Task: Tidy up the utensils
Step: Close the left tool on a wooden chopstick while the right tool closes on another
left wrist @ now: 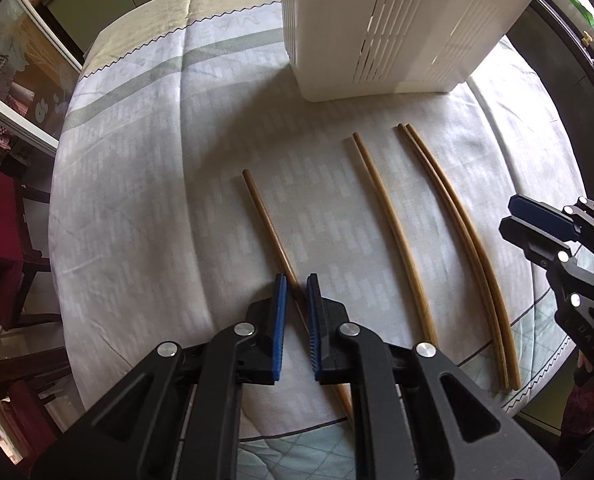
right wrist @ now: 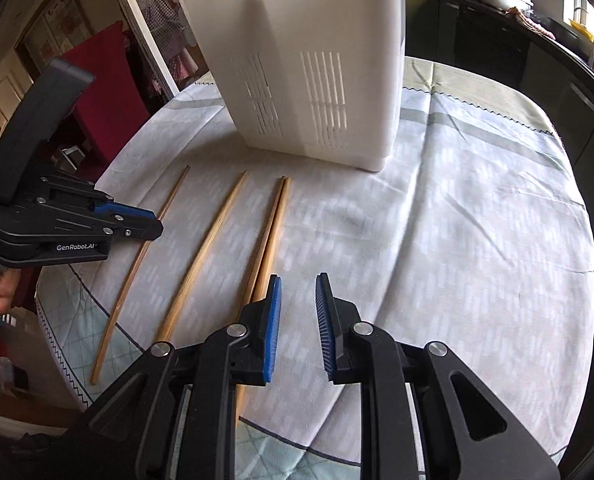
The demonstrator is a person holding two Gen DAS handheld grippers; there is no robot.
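Two handheld grippers over four chopsticks on a clothed table.

Left gripper [left wrist: 296, 292] pinches the leftmost chopstick [left wrist: 266, 220]; right gripper [right wrist: 297, 292], fingers slightly apart, holds nothing. White slotted utensil holder [left wrist: 389, 28] stands at twelve o'clock.

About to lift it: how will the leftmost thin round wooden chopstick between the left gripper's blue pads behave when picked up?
The leftmost thin round wooden chopstick looks stiff and light. The left gripper grips near one end, so the long free end may droop or pivot. Round and smooth, it could roll on the pale tablecloth if dropped.
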